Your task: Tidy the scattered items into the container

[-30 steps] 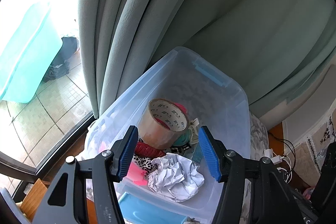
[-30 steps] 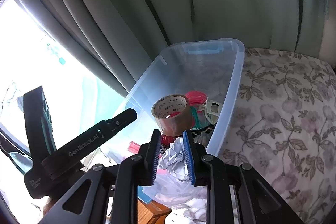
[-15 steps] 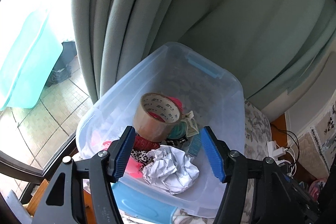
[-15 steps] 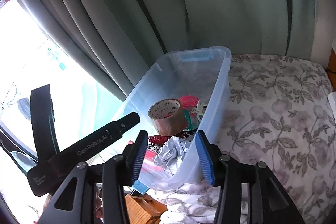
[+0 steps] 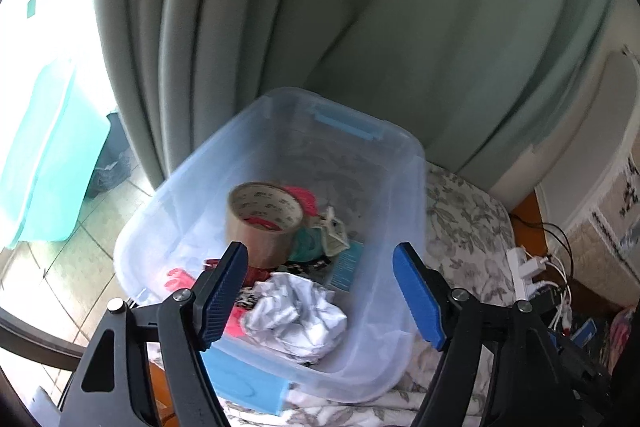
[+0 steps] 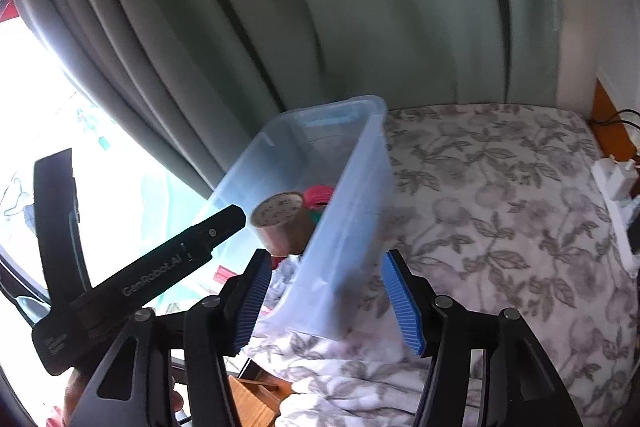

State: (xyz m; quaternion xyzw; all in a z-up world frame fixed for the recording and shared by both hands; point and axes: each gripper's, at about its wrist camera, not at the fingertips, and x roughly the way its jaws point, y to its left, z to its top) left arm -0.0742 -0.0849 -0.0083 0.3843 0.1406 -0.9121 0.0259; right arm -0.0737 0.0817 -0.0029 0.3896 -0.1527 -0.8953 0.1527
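Observation:
A clear plastic bin (image 5: 416, 187) with blue handles stands on the flowered bed cover; it also shows in the right wrist view (image 6: 360, 187). Inside lie a brown tape roll (image 5: 264, 223), a crumpled white paper ball (image 5: 296, 315), pink and teal rings and other small items. The tape roll also shows in the right wrist view (image 6: 282, 221). My left gripper (image 5: 320, 291) is open and empty, above the bin's near end. My right gripper (image 6: 324, 301) is open and empty, at the bin's near right corner.
Green curtains (image 5: 320, 7) hang right behind the bin, with a bright window to the left. The flowered bed cover (image 6: 500, 207) spreads to the right. A white power strip with cables (image 5: 528, 267) lies at the bed's right edge. The left gripper's body (image 6: 140, 279) shows at left.
My right gripper has opened and let go of the paper ball, which now lies in the bin. Both grippers have drawn back and up from the bin.

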